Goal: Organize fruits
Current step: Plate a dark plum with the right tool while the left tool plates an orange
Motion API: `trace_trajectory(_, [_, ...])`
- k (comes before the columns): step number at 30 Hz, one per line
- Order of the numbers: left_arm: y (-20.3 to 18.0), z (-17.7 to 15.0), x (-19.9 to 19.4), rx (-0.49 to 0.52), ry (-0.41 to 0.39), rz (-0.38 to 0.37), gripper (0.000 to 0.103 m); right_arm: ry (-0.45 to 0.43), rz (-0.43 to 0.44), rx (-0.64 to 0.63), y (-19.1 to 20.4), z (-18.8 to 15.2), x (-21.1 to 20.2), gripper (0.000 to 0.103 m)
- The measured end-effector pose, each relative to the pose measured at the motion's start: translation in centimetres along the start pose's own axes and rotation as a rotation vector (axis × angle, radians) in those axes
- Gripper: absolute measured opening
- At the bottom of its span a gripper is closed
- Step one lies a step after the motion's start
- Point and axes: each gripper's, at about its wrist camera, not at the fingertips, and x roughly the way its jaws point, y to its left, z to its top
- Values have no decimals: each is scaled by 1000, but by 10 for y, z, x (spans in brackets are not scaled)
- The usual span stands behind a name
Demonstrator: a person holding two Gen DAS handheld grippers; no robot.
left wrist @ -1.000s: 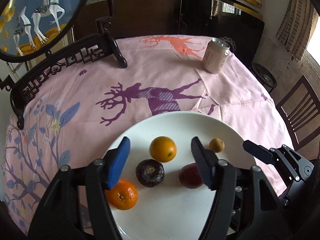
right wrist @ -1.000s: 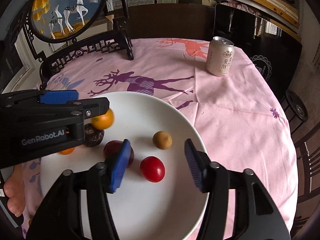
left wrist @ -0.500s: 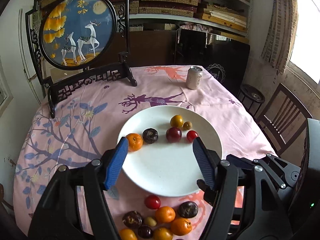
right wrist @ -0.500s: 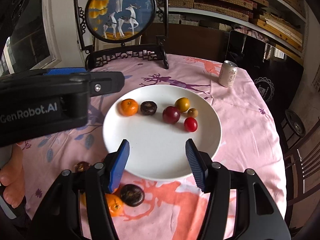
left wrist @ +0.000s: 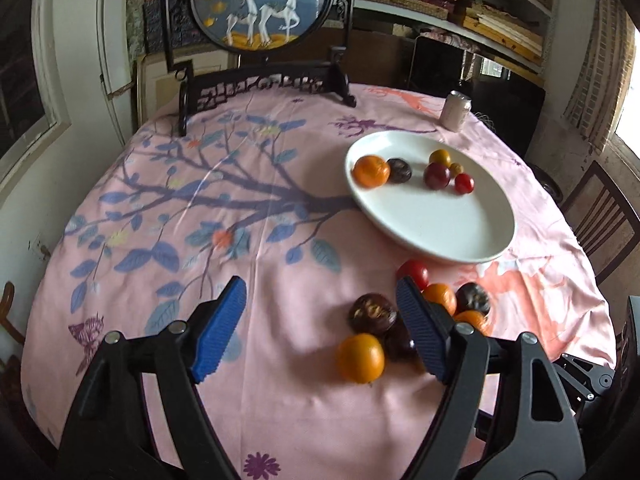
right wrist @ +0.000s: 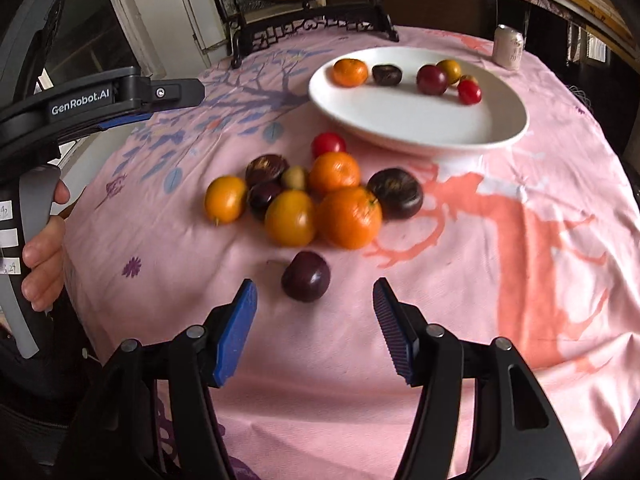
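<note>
Both hand-held grippers, left [left wrist: 320, 328] and right [right wrist: 314, 322], gaped wide and empty. The white plate [right wrist: 400, 120] toward the table's far edge held six fruits, apparently. A loose fruit pile [right wrist: 316, 196] lay just beside its near rim.

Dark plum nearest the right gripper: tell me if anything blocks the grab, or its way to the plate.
Nothing sits between the open right gripper and the dark plum. Beyond it, the fruit pile lies on the tablecloth between the plum and the white plate, so lift over it.
</note>
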Motion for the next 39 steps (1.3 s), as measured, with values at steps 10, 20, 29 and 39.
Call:
trace_trajectory(10, [8, -41, 19, 29, 107, -17, 79, -51, -57, -52, 13, -2, 10, 29])
trace_trajectory(20, [-26, -51, 53, 126, 191, -43, 75, -75, -75, 56, -16, -12, -21, 29])
trace_trajectory(29, [-35, -47, 55, 129, 185, -53, 37, -68, -55, 97, -26, -17, -24, 29])
trace_trajectory(39, [-40, -32, 22, 147, 141, -112, 37, -78, -44, 76, -28, -7, -29, 29])
